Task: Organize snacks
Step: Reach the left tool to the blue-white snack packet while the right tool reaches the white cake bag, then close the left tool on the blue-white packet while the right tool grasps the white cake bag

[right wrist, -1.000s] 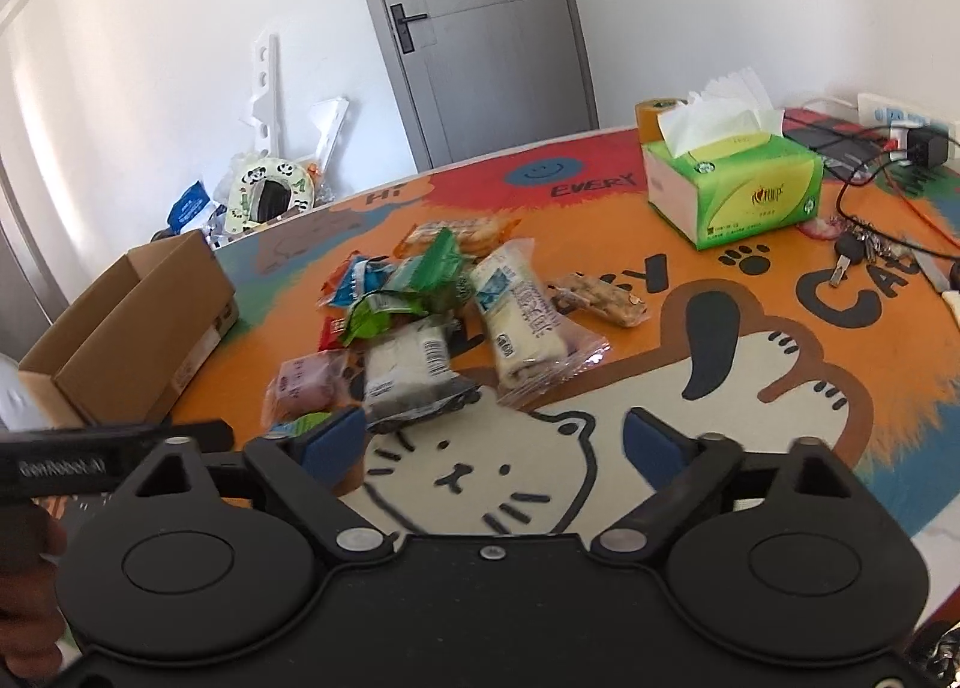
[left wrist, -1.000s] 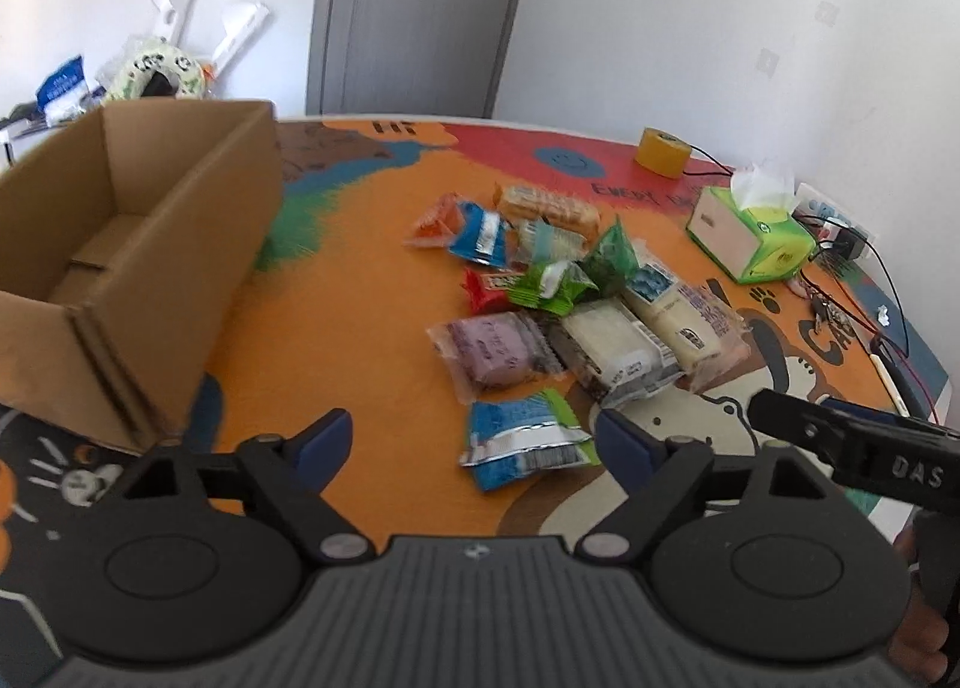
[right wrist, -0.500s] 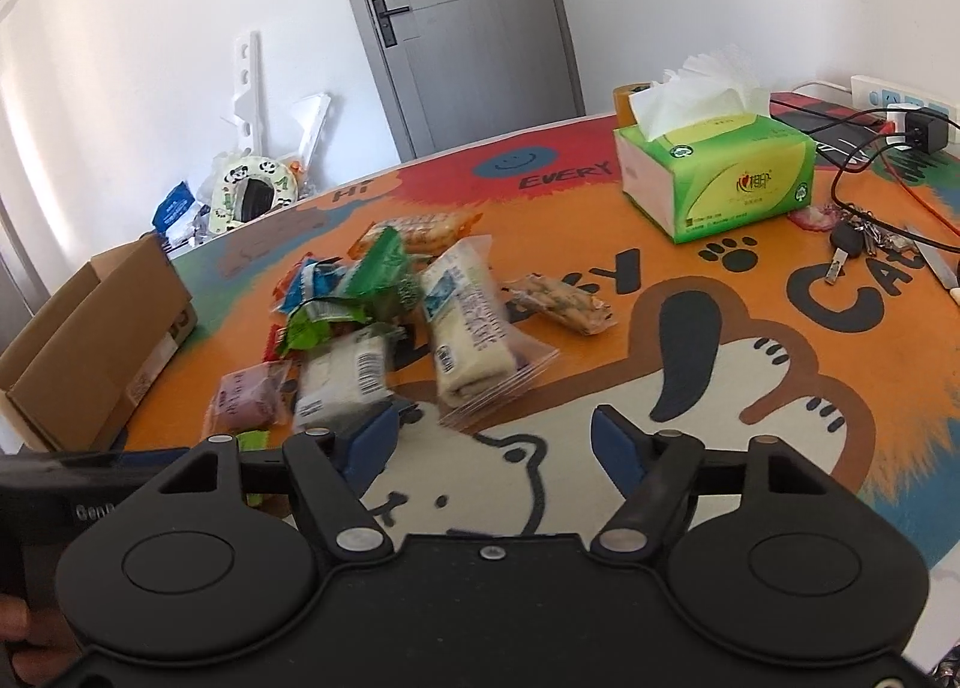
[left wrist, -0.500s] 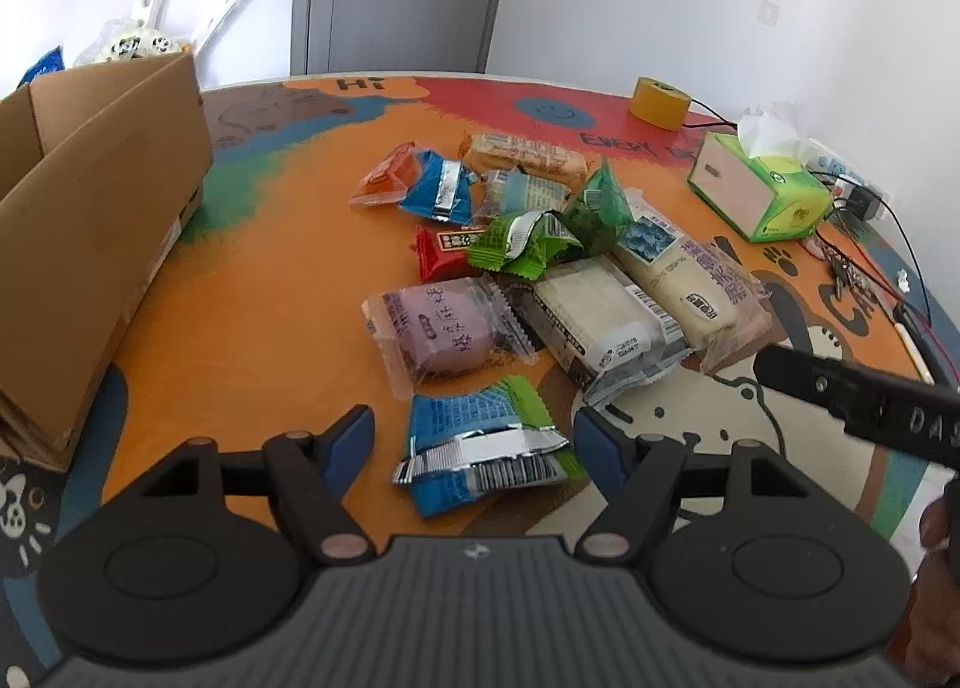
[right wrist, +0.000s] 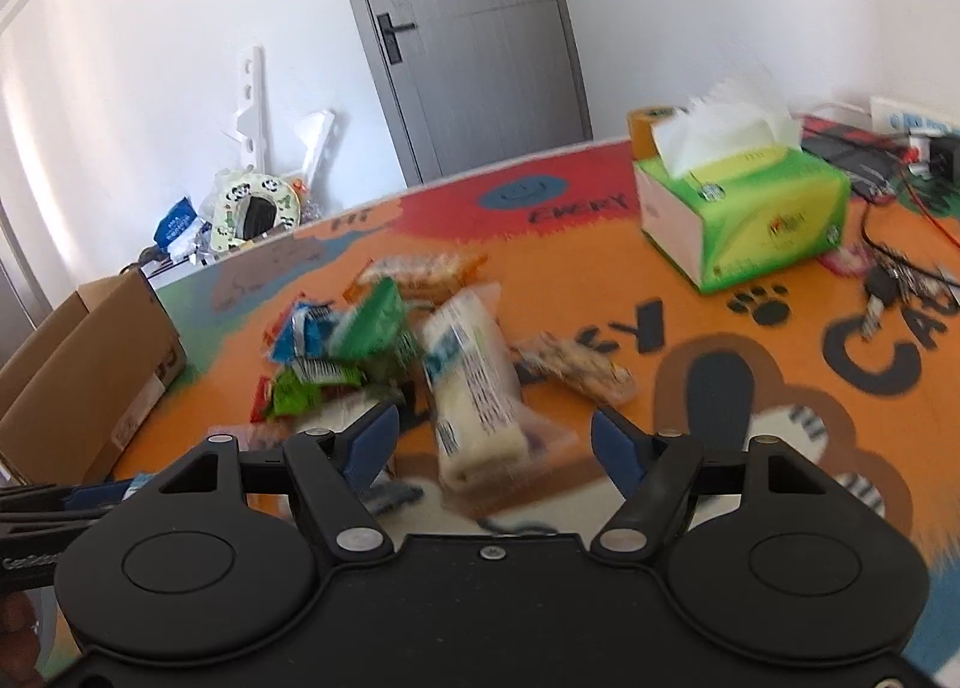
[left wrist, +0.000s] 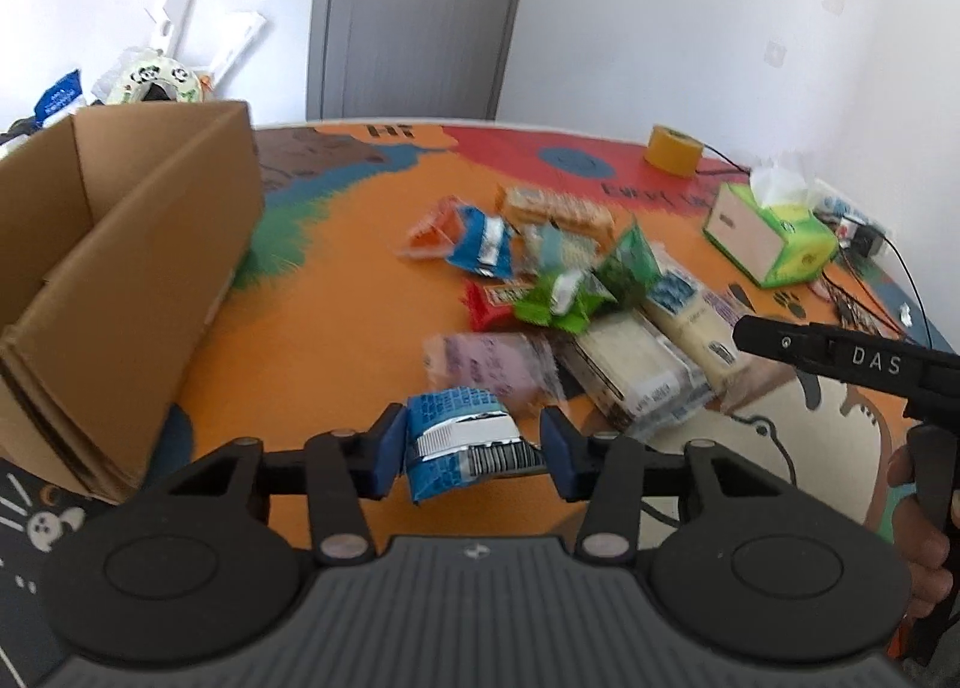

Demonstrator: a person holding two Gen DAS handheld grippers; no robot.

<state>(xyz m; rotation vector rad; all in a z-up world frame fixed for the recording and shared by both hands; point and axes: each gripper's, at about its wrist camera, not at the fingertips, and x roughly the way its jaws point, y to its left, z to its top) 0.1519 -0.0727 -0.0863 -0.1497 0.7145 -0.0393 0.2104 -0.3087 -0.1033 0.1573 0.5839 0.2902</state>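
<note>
A blue and green snack packet [left wrist: 462, 436] with a silver seam sits between the blue pads of my left gripper [left wrist: 474, 451]. The jaws are closing, and both pads touch the packet's sides. Behind it a pile of snacks [left wrist: 570, 292] lies on the colourful table mat, including a purple packet [left wrist: 486, 364]. An open cardboard box [left wrist: 120, 268] stands to the left. My right gripper [right wrist: 492, 445] is open over the near end of a long white bread packet [right wrist: 474, 388], with a gap on each side of it. The right view is blurred.
A green tissue box [right wrist: 744, 214] stands at the back right, with a yellow tape roll [left wrist: 672, 148] beyond it. Keys [right wrist: 882, 286] and cables lie at the right edge. The right tool's black body [left wrist: 840, 358] reaches in from the right of the left view.
My left jaws have narrowed from wide apart onto the blue and green packet. My right gripper has moved in over the white bread packet, its jaws a little narrower than a second ago.
</note>
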